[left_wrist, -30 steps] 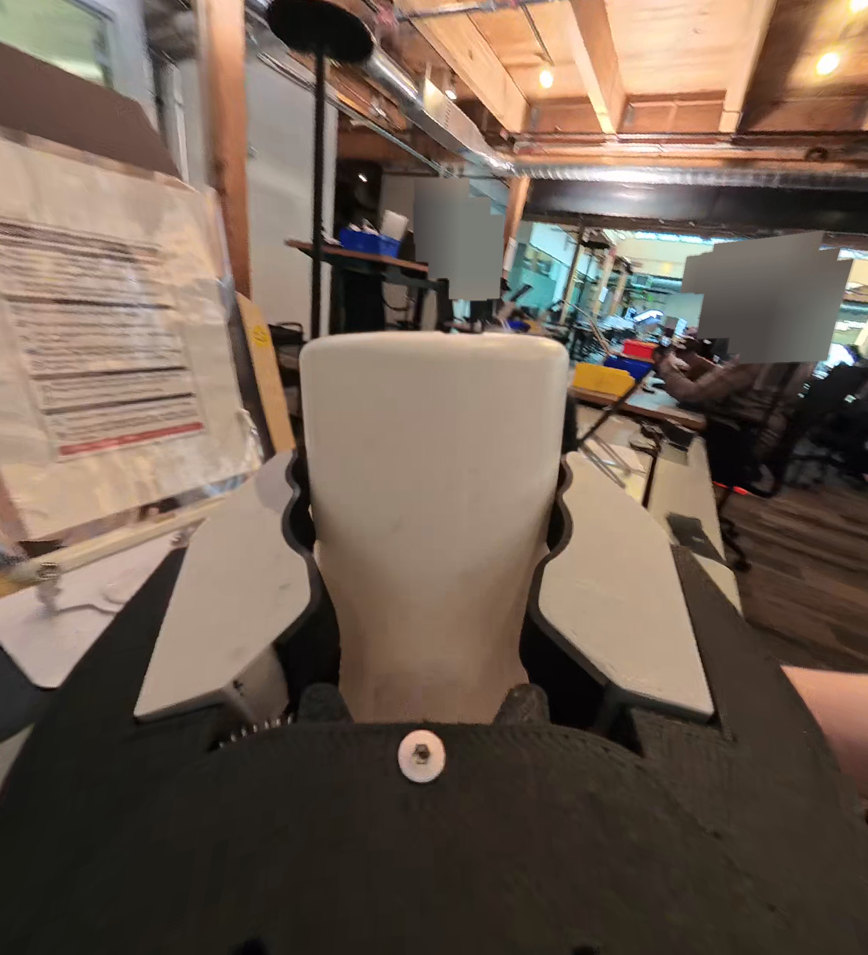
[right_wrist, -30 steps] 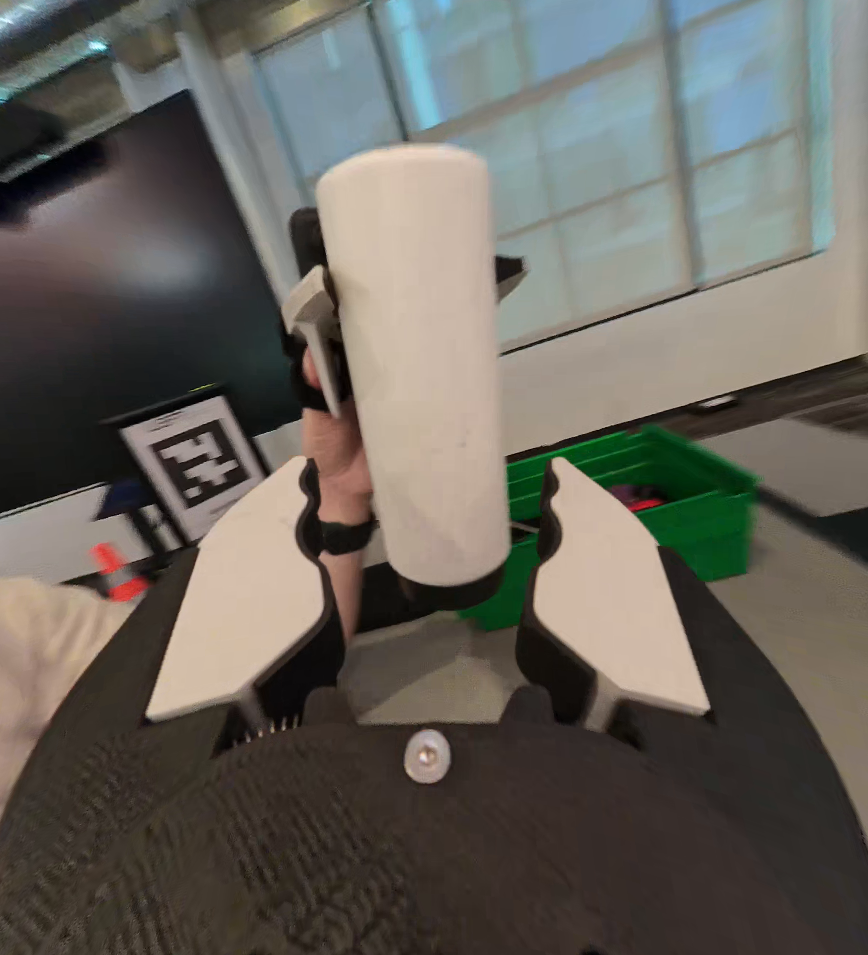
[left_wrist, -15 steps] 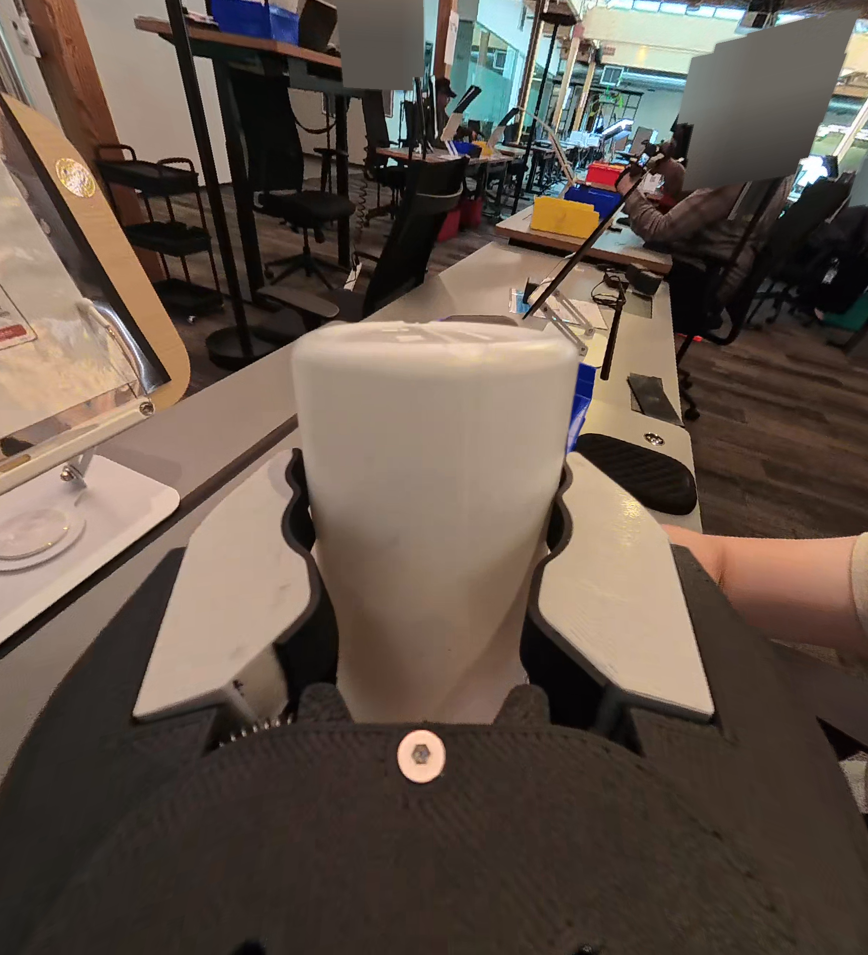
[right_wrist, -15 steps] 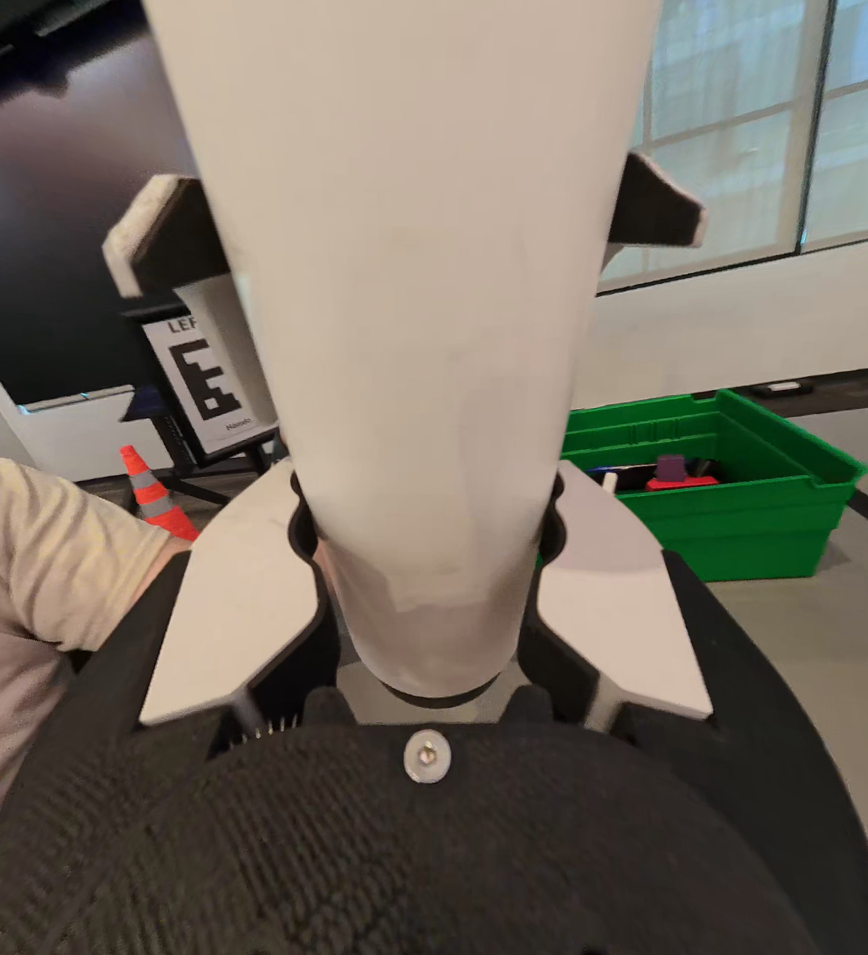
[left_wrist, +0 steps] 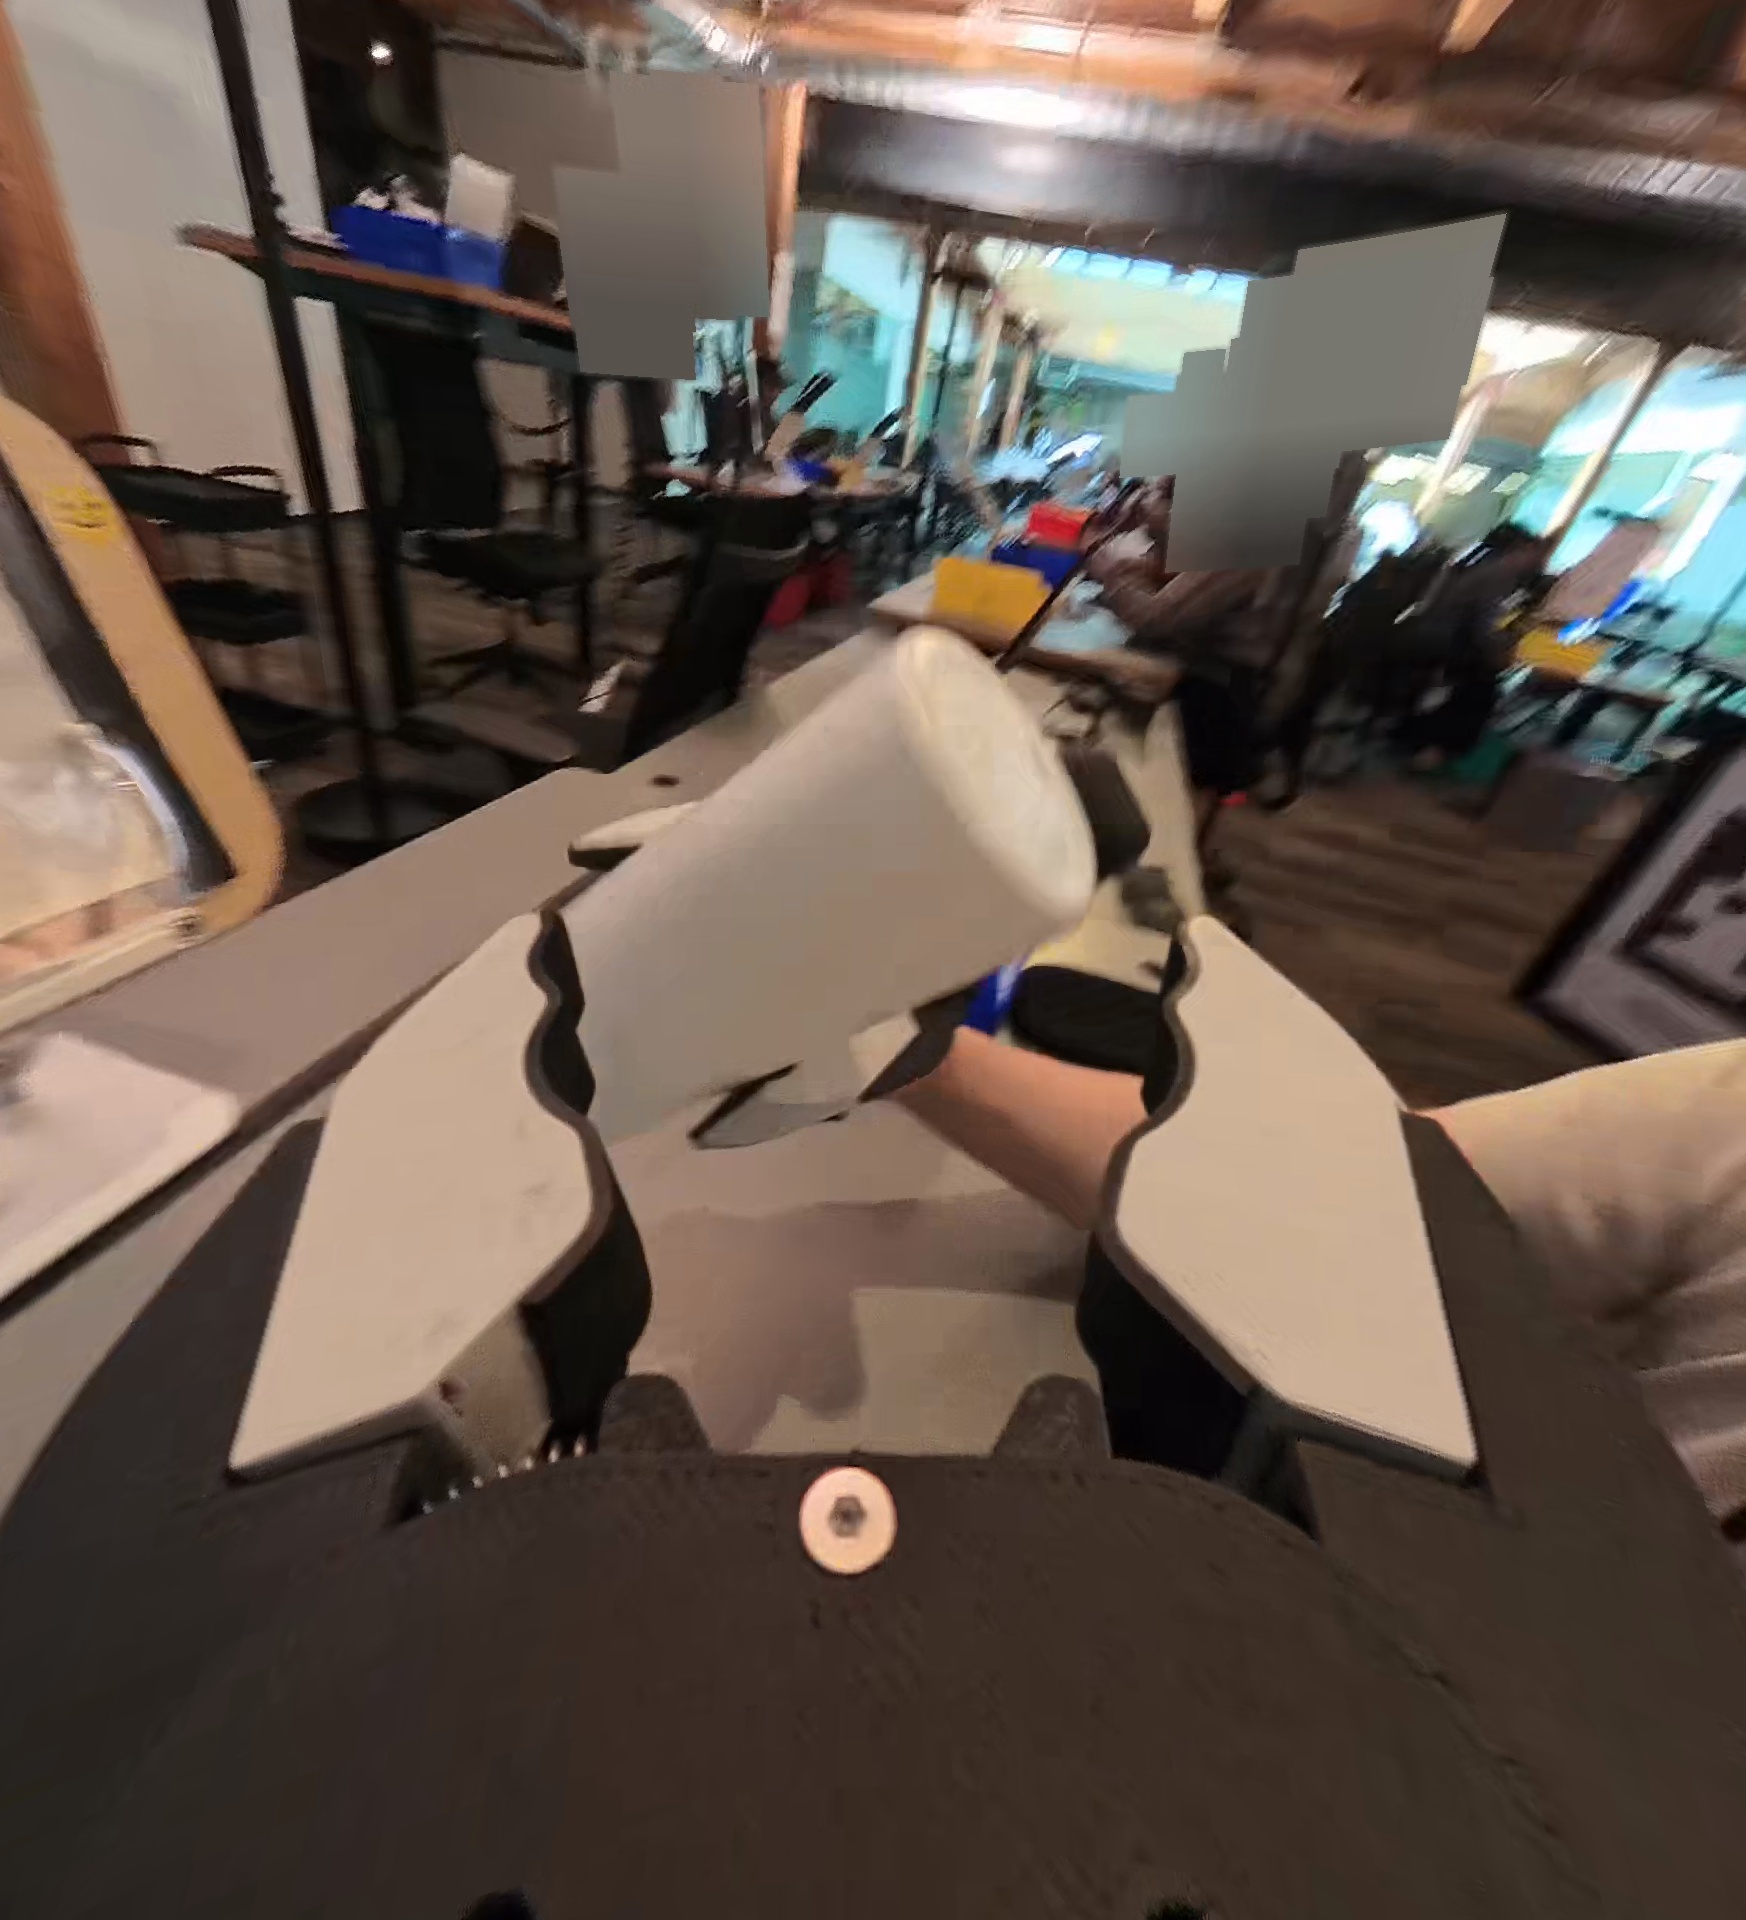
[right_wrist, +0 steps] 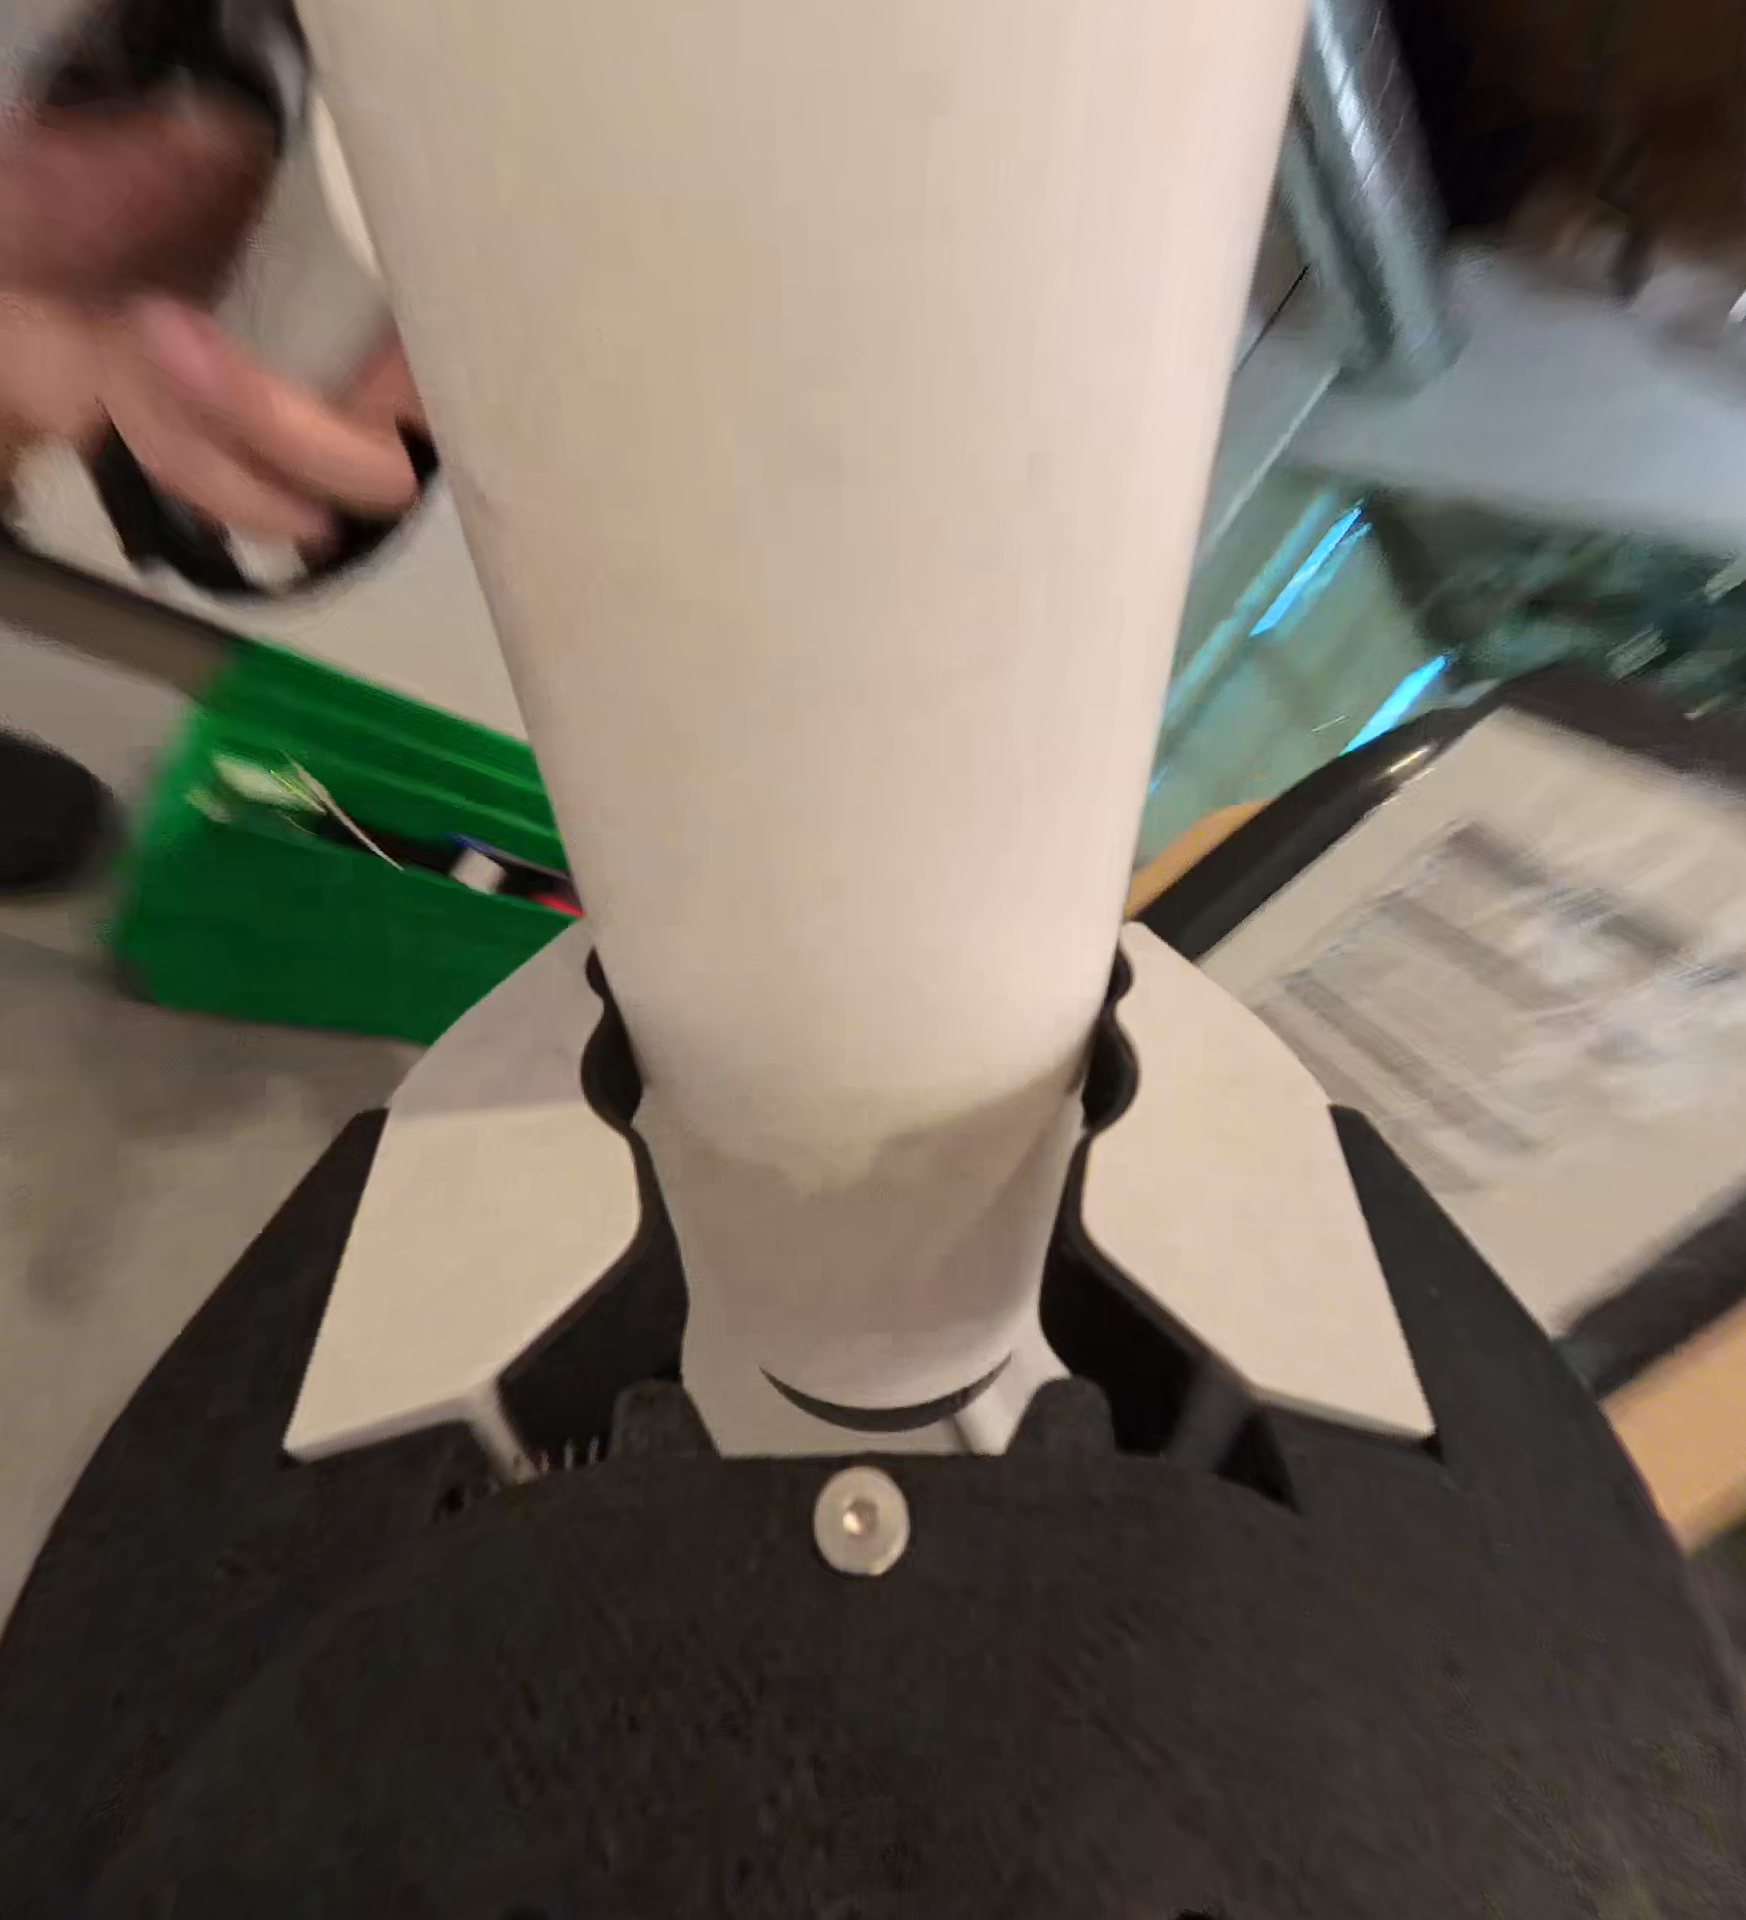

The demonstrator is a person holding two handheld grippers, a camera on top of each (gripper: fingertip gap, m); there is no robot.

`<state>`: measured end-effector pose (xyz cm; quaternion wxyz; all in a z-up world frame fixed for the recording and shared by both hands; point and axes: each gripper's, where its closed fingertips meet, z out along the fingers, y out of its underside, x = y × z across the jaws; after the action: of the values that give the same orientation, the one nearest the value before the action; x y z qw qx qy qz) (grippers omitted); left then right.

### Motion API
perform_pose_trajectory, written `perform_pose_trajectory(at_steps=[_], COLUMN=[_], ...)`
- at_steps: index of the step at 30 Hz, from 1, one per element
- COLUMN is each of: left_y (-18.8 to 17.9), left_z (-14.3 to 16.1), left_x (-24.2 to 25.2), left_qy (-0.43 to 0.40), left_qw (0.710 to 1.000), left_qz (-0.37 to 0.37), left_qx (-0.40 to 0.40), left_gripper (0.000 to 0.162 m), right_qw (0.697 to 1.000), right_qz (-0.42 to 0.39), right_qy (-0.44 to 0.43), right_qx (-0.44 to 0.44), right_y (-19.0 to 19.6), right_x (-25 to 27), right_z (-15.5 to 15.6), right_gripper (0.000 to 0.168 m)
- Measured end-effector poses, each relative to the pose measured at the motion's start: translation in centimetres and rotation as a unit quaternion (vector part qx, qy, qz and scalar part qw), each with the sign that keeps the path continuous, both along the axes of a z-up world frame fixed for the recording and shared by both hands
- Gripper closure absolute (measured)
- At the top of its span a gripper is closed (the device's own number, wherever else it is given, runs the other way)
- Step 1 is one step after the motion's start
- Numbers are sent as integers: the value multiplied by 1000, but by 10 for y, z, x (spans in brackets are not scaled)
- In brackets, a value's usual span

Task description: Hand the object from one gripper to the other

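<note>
The gap between the left gripper (left_wrist: 853,1049) fingers is left open and unfilled; only grey tabletop (left_wrist: 412,966) is seen below it. Just beyond the fingertips, the way forward is blocked by a white cylinder (left_wrist: 827,894), tilted, and a forearm (left_wrist: 1014,1117). The gap between the right gripper (right_wrist: 853,1023) fingers is filled by that cylinder (right_wrist: 827,520). A green bin (right_wrist: 308,883) is seen beyond the left finger.

Cylinder (right_wrist: 827,520): smooth matt white plastic. Right tongs (right_wrist: 853,1049): rough black body, matt pale plates.
</note>
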<state>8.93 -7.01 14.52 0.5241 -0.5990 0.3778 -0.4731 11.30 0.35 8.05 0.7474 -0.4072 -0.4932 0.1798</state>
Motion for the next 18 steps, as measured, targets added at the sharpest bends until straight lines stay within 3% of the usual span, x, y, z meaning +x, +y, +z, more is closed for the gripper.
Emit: perform_pose_trajectory(at_steps=[1,3,5,8,13,15,18], left_y=[-7,-16,-19,-10,13,17,18], left_z=[6,6,-4,-11,-33,-38,-32], left_x=[-1,2,7,10,19,26,34], left_qy=[-17,6,83,163,216,208,181], left_qw=[1000,1000,993,965,946,953,963], left_qz=[-9,8,76,186,229,211,187], left_qx=[-16,-21,32,91,76,60,67], left_gripper=[56,46,39,35,31,33,57], right_qw=[996,973,947,913,881,867,853], right_qz=[-44,-133,-202,-261,-305,-326,-348], right_qy=[-28,-79,-122,-168,-193,-199,-213], right_qx=[66,171,218,263,307,321,326], right_y=[0,4,10,13,3,0,-1], right_x=[7,20,31,36,31,31,32], right_z=[5,14,19,24,36,43,46], right_gripper=[81,81,81,81,81,81,81])
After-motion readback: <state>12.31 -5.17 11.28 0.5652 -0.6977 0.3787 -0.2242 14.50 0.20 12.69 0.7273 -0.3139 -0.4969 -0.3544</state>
